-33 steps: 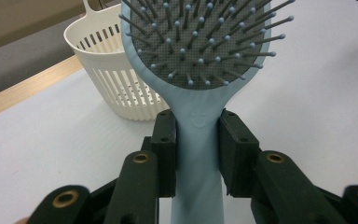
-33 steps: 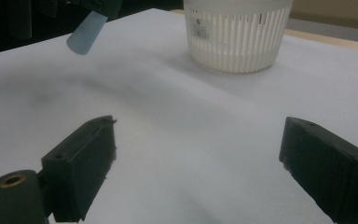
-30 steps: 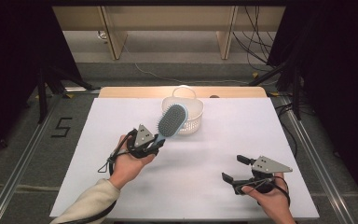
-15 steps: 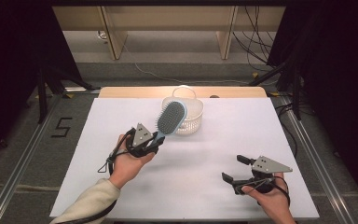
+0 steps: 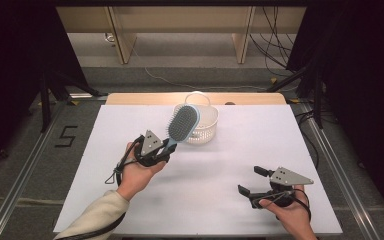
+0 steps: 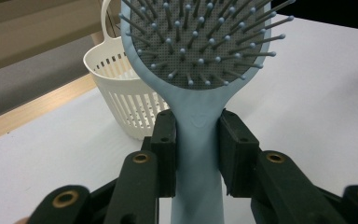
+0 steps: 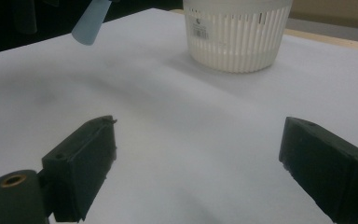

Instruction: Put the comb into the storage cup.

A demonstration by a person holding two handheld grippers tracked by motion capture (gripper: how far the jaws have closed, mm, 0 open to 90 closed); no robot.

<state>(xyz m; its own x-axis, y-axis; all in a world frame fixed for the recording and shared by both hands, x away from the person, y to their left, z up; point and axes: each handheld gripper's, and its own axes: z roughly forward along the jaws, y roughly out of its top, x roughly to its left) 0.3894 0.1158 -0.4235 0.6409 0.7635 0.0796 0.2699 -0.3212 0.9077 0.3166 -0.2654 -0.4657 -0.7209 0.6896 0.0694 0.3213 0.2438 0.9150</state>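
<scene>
A light blue hairbrush (image 5: 182, 125) with a grey bristle pad is held up off the table by its handle. My left gripper (image 5: 166, 148) is shut on that handle, and the left gripper view shows both pads (image 6: 165, 149) pressed against the hairbrush (image 6: 198, 130) neck, bristles facing the camera. The brush head hangs just in front of a white slatted basket (image 5: 209, 125) at the table's far middle. My right gripper (image 5: 250, 181) rests low at the front right, jaws wide apart with only bare table between them (image 7: 196, 158).
The white table (image 5: 240, 150) has a wooden strip along its far edge. The basket (image 7: 237, 37) stands ahead of the right gripper, and the hairbrush handle's tip (image 7: 89, 21) shows at upper left there. Dark floor with cables surrounds the table.
</scene>
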